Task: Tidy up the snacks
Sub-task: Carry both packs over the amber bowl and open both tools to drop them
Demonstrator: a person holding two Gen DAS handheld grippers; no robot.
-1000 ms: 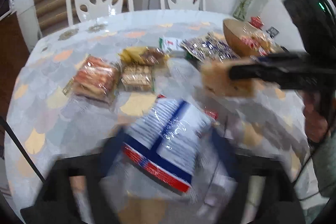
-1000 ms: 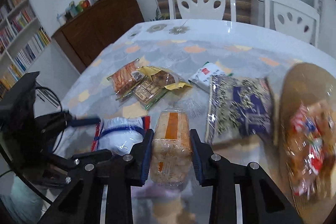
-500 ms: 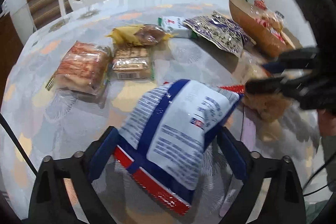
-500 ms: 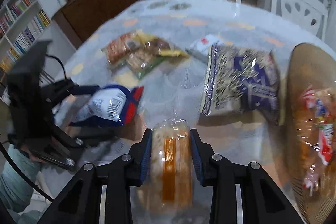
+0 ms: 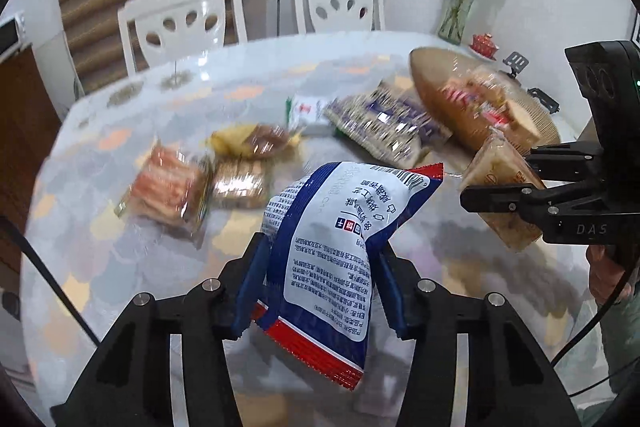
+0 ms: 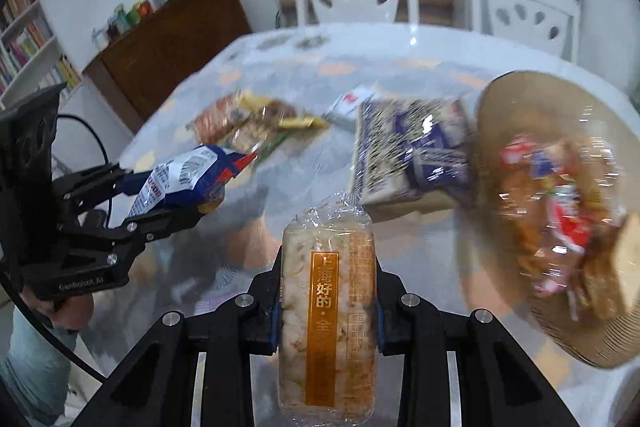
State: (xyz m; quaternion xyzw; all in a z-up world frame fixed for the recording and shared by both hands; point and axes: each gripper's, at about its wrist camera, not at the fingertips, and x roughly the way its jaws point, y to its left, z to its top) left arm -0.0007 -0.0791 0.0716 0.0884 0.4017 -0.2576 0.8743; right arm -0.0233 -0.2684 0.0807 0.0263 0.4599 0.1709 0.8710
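The left gripper [image 5: 320,291] has just been closing and now clamps a blue, white and red snack bag [image 5: 340,251]; its blue pads [image 5: 250,295] press the bag's sides, and the bag is lifted clear of the table [image 5: 120,259]. The right gripper [image 6: 326,303] is closed on a clear pack of rice crackers [image 6: 328,311] with an orange label, held upright between the jaws and off the tabletop. In the left view this pack [image 5: 500,187] hangs just in front of a woven basket [image 5: 536,119] standing at the table's right side. The basket already contains several wrapped snacks [image 6: 560,211], blurred beyond closer description. A purple and white patterned bag [image 6: 408,151] lies on the table just beside the basket, seemingly touching its rim. Near it lies a small white packet with red marking [image 5: 308,111]. Further left on the table sit a yellow-wrapped pastry [image 5: 256,143], a pack of brown biscuits [image 5: 240,183] and an orange-red pack [image 5: 168,187], close together. Two white chairs [image 5: 184,23] stand behind the table.
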